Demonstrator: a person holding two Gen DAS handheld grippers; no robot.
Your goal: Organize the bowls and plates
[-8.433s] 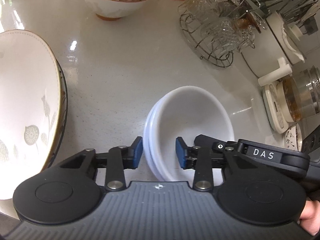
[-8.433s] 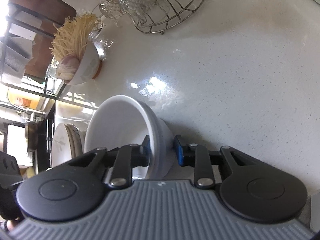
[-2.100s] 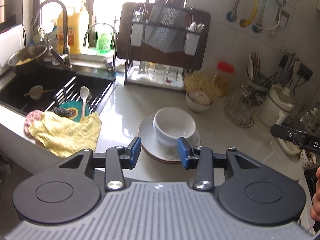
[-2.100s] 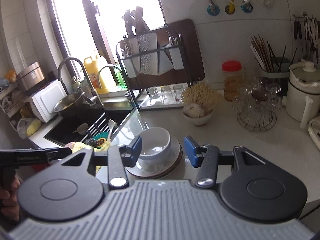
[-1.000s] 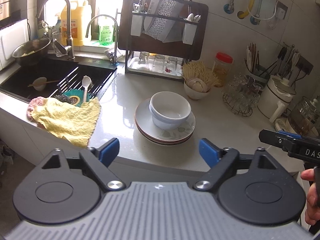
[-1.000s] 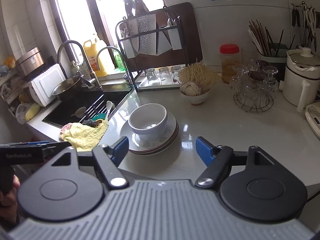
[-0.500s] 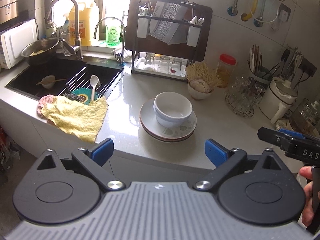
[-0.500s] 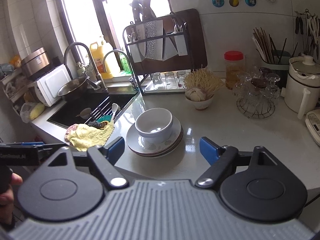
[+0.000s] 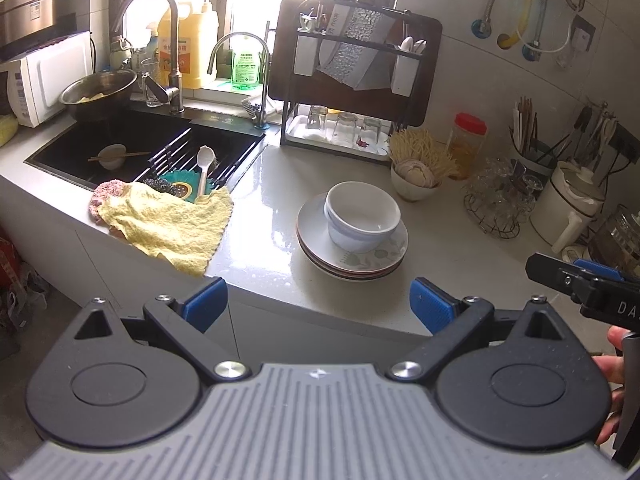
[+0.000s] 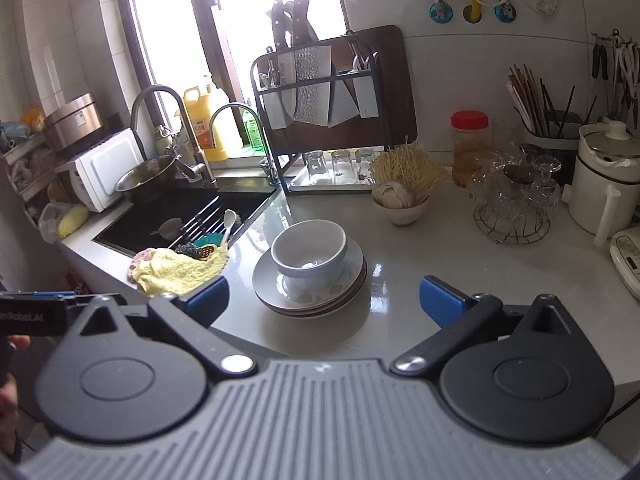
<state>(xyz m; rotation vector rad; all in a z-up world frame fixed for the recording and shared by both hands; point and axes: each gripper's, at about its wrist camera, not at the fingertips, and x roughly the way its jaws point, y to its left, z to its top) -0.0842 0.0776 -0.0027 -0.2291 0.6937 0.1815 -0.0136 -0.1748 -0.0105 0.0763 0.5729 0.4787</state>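
A stack of white bowls (image 9: 362, 216) sits on a stack of patterned plates (image 9: 380, 258) on the white countertop; both show in the right wrist view too, bowls (image 10: 308, 254) on plates (image 10: 344, 286). My left gripper (image 9: 318, 306) is wide open and empty, held back off the counter's front edge. My right gripper (image 10: 324, 296) is also wide open and empty, back from the plates. The right gripper's tip shows at the right edge of the left wrist view (image 9: 580, 280).
A black sink (image 9: 132, 144) with a yellow cloth (image 9: 168, 224) on its edge lies left. A noodle bowl (image 9: 414, 178), a wire rack of glasses (image 9: 500, 204), a kettle (image 9: 572, 208), and a knife and glass rack (image 9: 352, 92) stand behind.
Both grippers have pulled back and up from the counter and opened wide. The bowls, held 8.4 s ago, now rest stacked on the plates.
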